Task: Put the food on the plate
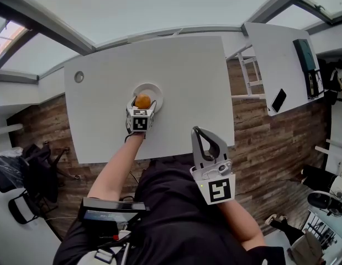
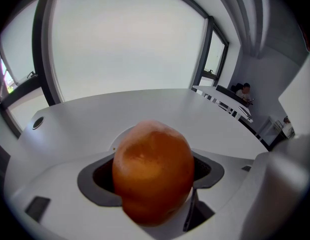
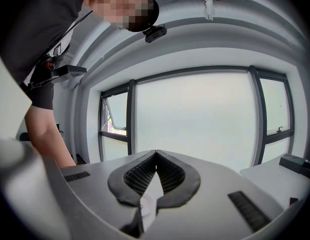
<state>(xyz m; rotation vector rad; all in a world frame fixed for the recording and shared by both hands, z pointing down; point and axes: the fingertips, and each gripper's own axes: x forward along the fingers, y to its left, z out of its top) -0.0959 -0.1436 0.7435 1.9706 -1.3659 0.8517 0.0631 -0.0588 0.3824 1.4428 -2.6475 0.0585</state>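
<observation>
The plate (image 1: 155,88) sits near the middle of the bench (image 1: 182,65). The food (image 1: 142,100) is between the jaws of the left gripper (image 1: 142,106), at the plate's near side — resting on it or just above, I can't tell. The right gripper (image 1: 197,132) is well apart, by the bench's near right edge. A second bench (image 1: 273,59) stands further right.
</observation>
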